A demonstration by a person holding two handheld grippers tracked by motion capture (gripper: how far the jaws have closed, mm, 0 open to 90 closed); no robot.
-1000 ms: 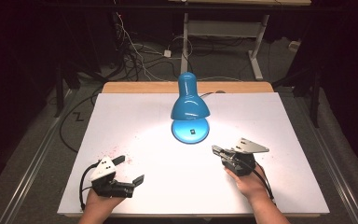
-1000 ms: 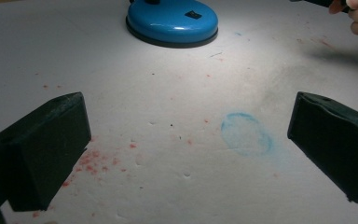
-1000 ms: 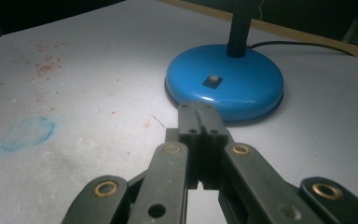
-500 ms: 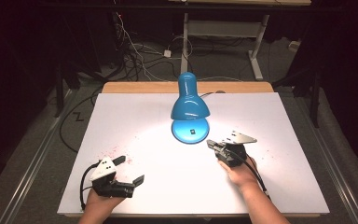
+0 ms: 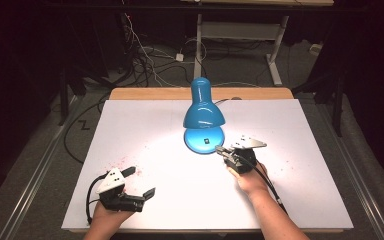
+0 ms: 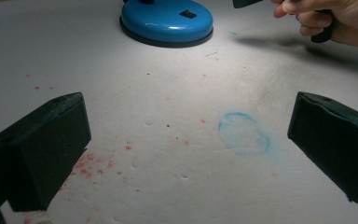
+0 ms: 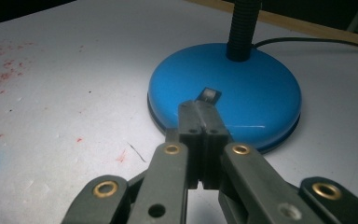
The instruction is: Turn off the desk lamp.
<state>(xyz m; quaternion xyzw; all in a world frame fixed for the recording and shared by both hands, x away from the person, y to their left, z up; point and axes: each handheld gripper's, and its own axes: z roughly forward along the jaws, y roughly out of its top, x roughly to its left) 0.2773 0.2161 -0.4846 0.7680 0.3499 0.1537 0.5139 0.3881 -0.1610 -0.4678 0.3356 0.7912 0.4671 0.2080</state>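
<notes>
Right gripper (image 5: pixel 220 149), held in the person's right hand (image 5: pixel 247 176), has its two black jaws pressed together with nothing between them, and its tip hovers over the near rim of the glossy blue round lamp base (image 7: pixel 233 100). In the right gripper view the closed tip points at the small black rocker switch (image 7: pixel 209 95) set in that base, sitting just short of it; whether it touches the base I cannot tell. The blue desk lamp (image 5: pixel 203 112) stands at the middle of the white table (image 5: pixel 305 130), its shade tilted down and throwing a bright pool of light on the surface. A black ribbed neck (image 7: pixel 242 28) rises from the base. Left gripper (image 5: pixel 140 184) rests near the table's front edge, well apart from the lamp, jaws spread wide and empty. Between them lies a faint blue ring stain (image 6: pixel 243 133), with red specks (image 6: pixel 91 165) scattered nearby.
</notes>
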